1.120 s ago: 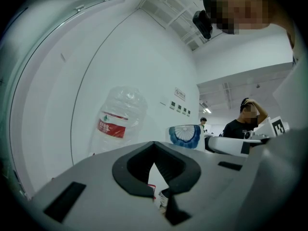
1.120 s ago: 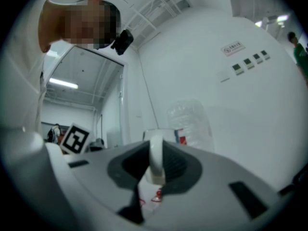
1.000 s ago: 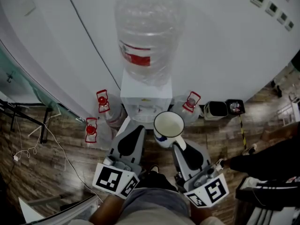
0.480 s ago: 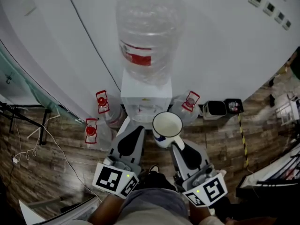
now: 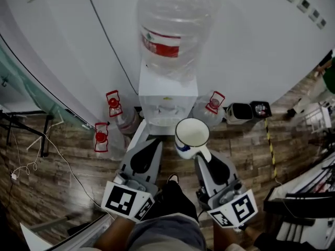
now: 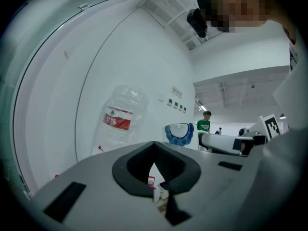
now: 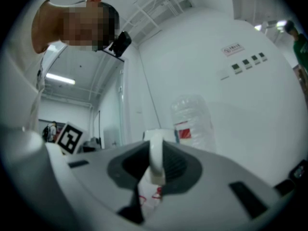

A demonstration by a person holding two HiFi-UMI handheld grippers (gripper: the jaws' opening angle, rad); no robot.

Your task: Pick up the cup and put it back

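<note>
A white cup [image 5: 191, 135] with a blue pattern hangs upright in front of the water dispenser [image 5: 167, 101]. My right gripper [image 5: 202, 155] is shut on its handle. In the right gripper view the white handle [image 7: 156, 160] stands pinched between the dark pads. My left gripper [image 5: 152, 142] is to the left of the cup, level with it, shut and holding nothing. From the left gripper view the cup [image 6: 179, 134] shows to the right, apart from the left gripper [image 6: 156, 177]. The cup looks empty from above.
A large clear bottle [image 5: 172, 30] with a red label tops the dispenser against the white wall. Spare bottles with red caps [image 5: 114, 109] [image 5: 100, 137] [image 5: 213, 106] stand on the wood floor either side. A small bin [image 5: 241, 111] sits to the right. A person in green [image 6: 206, 124] stands far off.
Both grippers and the held cup have edged forward toward the dispenser. The grip on the handle is unchanged.
</note>
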